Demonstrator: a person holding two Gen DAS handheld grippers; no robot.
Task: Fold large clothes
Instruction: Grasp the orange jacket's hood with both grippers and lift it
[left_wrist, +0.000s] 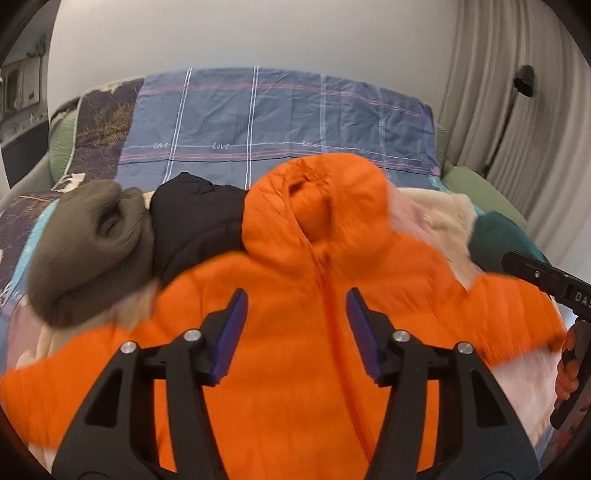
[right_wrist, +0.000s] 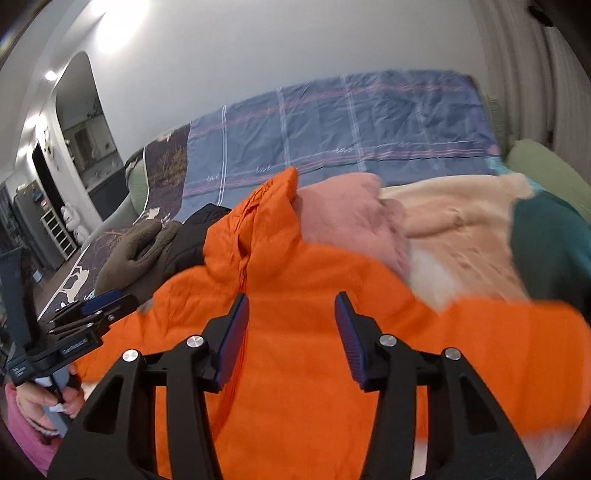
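An orange hooded puffer jacket (left_wrist: 295, 295) lies front up on the bed, zipper down its middle, sleeves spread left and right. It also fills the right wrist view (right_wrist: 314, 314). My left gripper (left_wrist: 295, 321) is open and empty, hovering over the jacket's chest beside the zipper. My right gripper (right_wrist: 291, 325) is open and empty over the jacket's body. The left gripper shows at the left edge of the right wrist view (right_wrist: 92, 310). The right gripper's black body shows at the right edge of the left wrist view (left_wrist: 546, 280).
Other clothes lie behind the jacket: an olive-brown garment (left_wrist: 88, 251), a black one (left_wrist: 195, 218), a pink one (right_wrist: 347, 214), a cream one (right_wrist: 458, 229) and a teal one (right_wrist: 550, 251). A blue plaid sheet (left_wrist: 277, 118) covers the bed's far part. Curtains (left_wrist: 517, 110) hang at the right.
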